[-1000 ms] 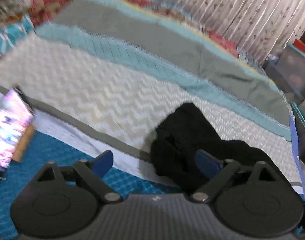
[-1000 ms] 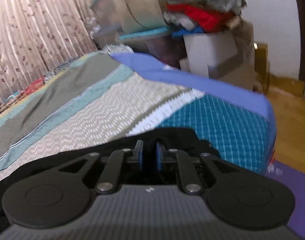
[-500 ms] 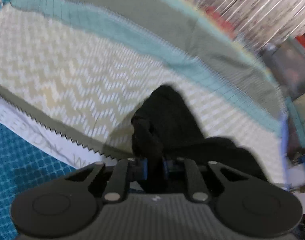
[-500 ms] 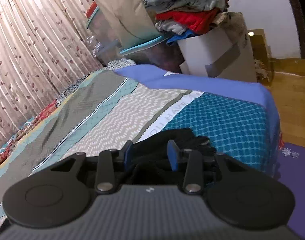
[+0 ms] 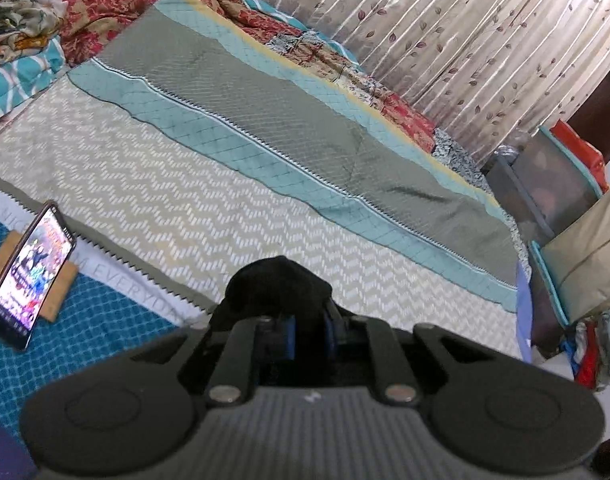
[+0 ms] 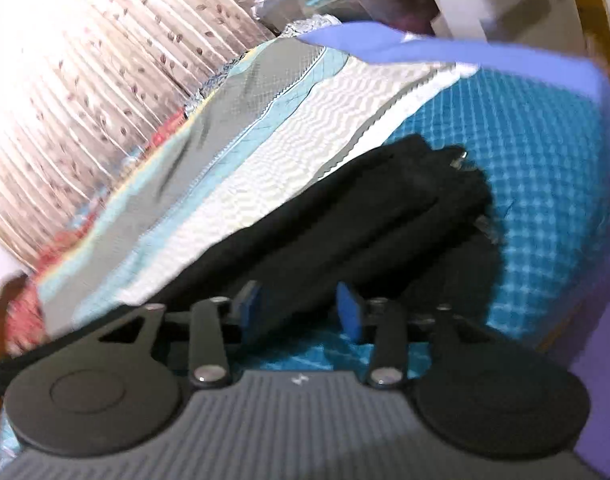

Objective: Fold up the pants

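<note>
One bunched wad of the black fabric pants [image 5: 279, 284] sits pinched in the left hand-held gripper [image 5: 308, 338] above the patterned quilted bed [image 5: 209, 208]; so small a bite could slip. Right view: the right hand-held gripper [image 6: 301, 312] gapes, gripping nothing, over pants lying creased on the bed, likely to fold crooked.

Matt black cloth pants [image 6: 365, 220] lie on a quilted, stitched cloth bedspread [image 5: 265, 128]; beside its teal edge, a glossy-screened phone [image 5: 31, 276] leans on wood.
</note>
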Action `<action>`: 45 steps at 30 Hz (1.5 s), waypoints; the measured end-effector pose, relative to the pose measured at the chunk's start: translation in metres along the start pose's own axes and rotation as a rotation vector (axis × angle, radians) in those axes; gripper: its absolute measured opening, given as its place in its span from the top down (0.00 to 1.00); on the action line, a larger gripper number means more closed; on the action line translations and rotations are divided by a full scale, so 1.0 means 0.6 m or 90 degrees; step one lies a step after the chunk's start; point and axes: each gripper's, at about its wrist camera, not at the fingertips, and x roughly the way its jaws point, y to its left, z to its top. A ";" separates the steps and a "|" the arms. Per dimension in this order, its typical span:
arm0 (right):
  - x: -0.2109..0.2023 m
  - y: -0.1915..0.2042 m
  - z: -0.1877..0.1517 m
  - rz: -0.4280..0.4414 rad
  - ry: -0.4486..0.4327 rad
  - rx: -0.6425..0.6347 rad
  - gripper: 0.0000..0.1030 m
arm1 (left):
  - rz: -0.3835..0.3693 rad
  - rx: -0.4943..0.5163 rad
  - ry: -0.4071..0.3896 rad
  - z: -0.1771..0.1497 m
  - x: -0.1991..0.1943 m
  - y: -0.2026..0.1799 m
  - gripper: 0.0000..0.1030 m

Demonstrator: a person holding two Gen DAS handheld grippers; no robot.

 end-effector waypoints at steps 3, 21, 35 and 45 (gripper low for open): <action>0.021 -0.020 0.003 -0.080 -0.003 0.041 0.48 | -0.007 -0.009 0.004 -0.007 -0.004 0.011 0.88; 0.092 0.105 0.212 -0.013 -0.225 -0.068 0.95 | 0.009 0.032 -0.007 0.124 0.117 -0.033 0.88; 0.252 0.188 0.116 0.033 -0.056 -0.234 0.81 | 0.091 0.026 0.048 0.074 0.312 0.031 0.44; 0.097 0.040 -0.045 0.060 0.080 -0.102 0.66 | 0.050 -0.144 0.172 -0.019 0.407 0.142 0.38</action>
